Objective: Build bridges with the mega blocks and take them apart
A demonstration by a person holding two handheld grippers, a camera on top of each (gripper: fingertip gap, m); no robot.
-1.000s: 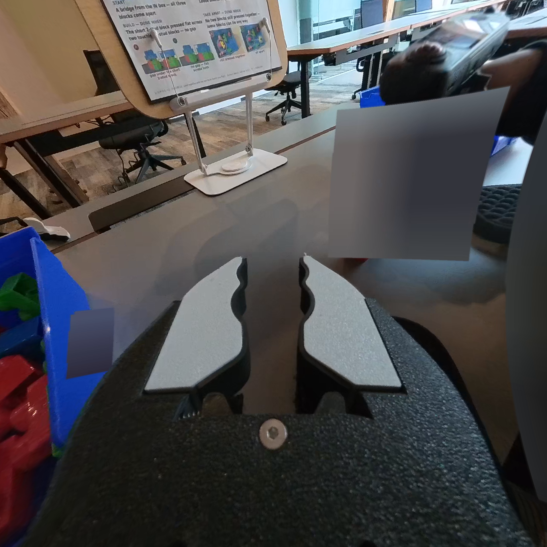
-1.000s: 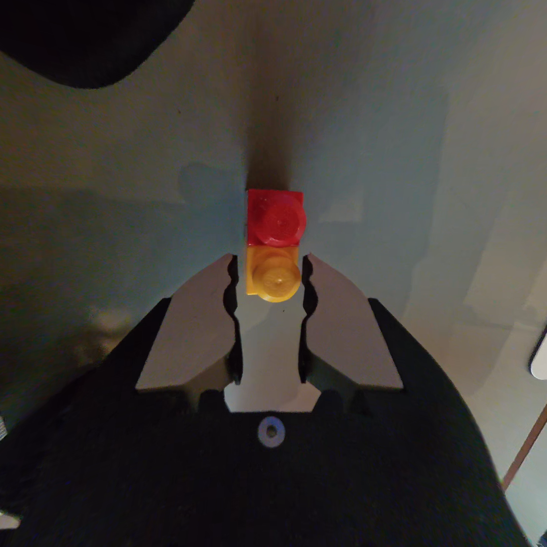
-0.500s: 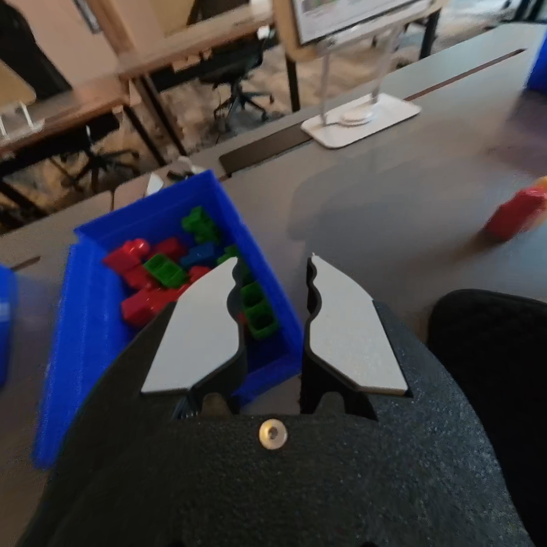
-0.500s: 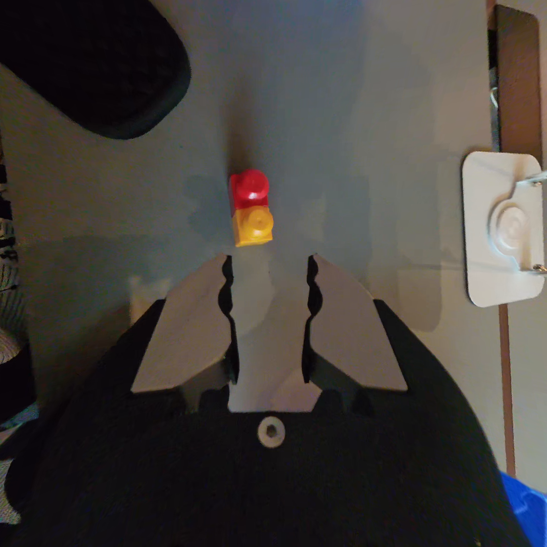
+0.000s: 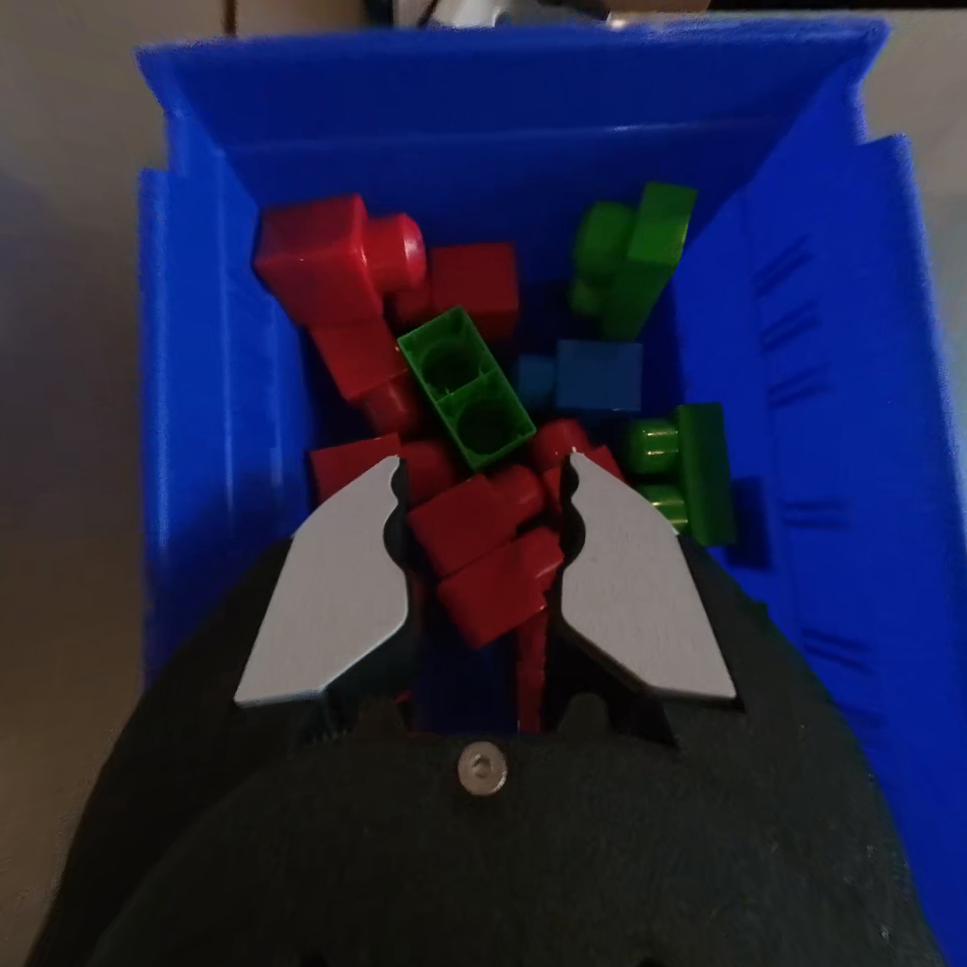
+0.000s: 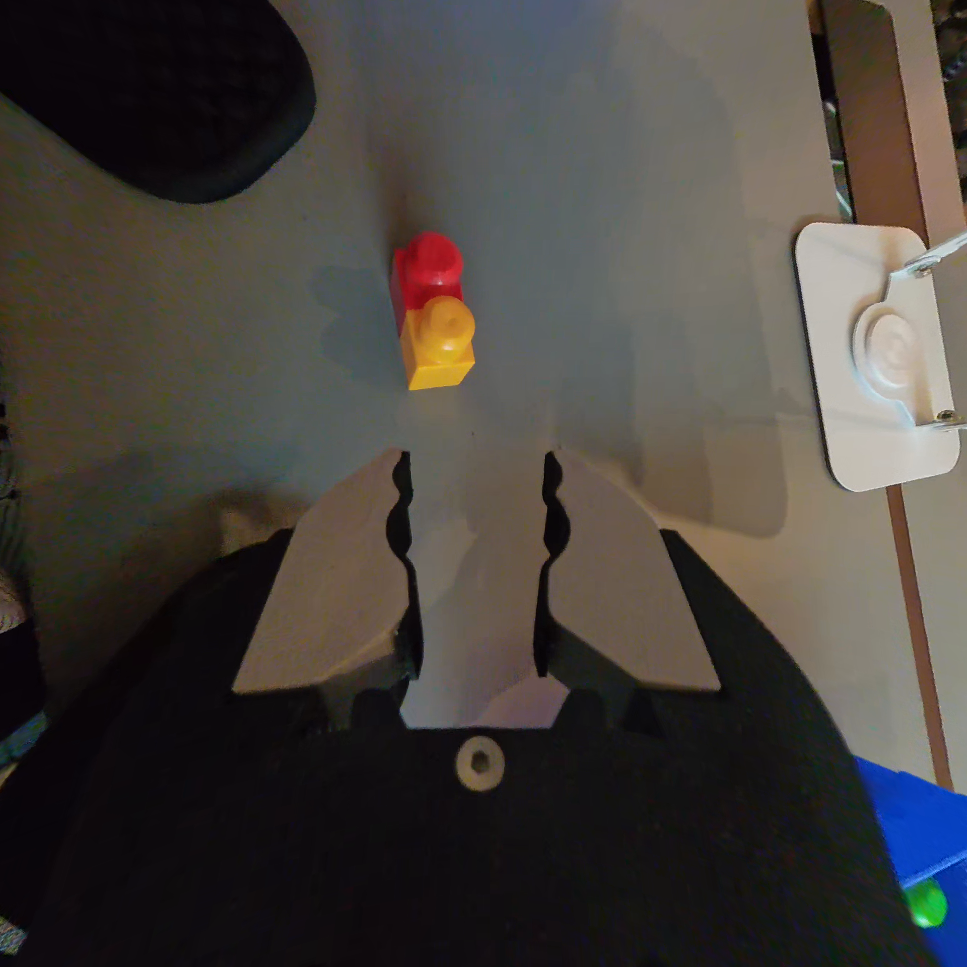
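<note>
The left gripper (image 5: 481,463), jaws spread, hangs inside the blue bin (image 5: 471,104), straddling a red block (image 5: 481,544) near the bin's near wall, among green and blue ones. The right gripper (image 6: 476,455), also spread and empty, hovers over the table (image 6: 628,209); a red-and-yellow pair (image 6: 434,314) stands mid-table, touching side by side. This looks like fetching the bridge's top piece: next, close squarely on one block without snagging neighbours.

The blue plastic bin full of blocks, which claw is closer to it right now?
Left. The left claw reaches down into the blue plastic bin, open over red blocks. The right claw hangs open above the grey table, the bin at its side.
</note>
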